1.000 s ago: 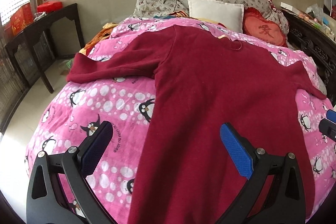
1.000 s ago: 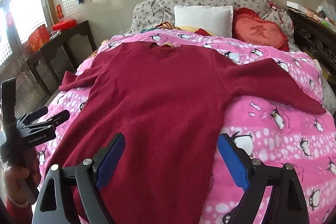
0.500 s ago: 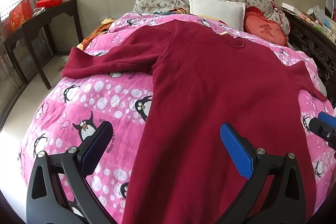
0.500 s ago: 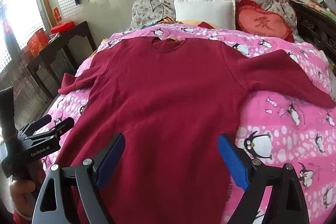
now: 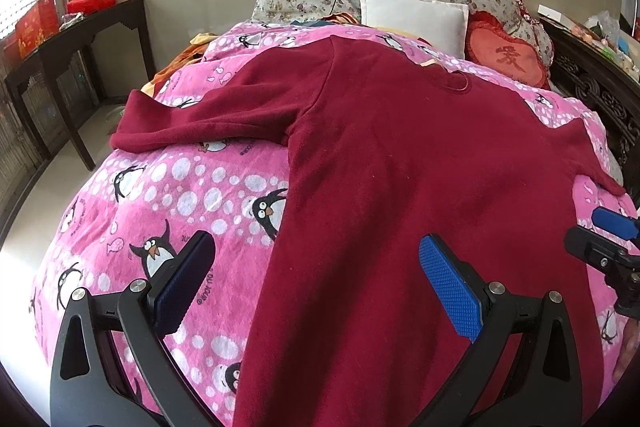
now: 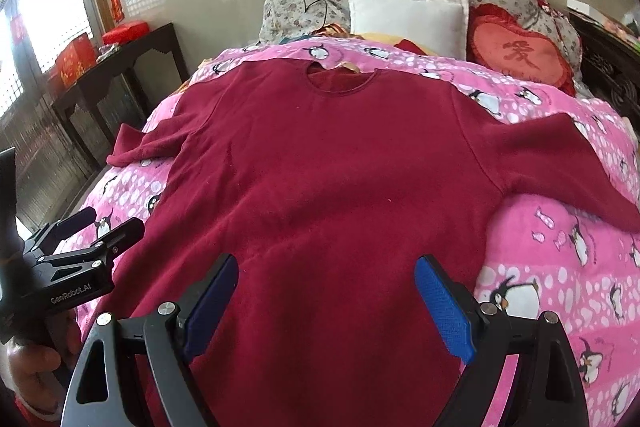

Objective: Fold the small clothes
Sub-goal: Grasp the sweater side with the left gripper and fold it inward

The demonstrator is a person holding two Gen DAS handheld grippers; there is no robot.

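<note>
Maroon sweater [image 6: 332, 179] spread flat, front up, on pink penguin quilt [image 5: 168, 195] over bed; both sleeves out sideways. Left gripper [image 5: 316, 279] above sweater's left hem edge, jaws released. Right gripper [image 6: 326, 303] above lower hem, jaws released, empty.

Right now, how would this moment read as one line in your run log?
stage: pre-fold | red sweater: flat, sleeves out, on penguin quilt | left tongs: open, empty | right tongs: open, empty
</note>
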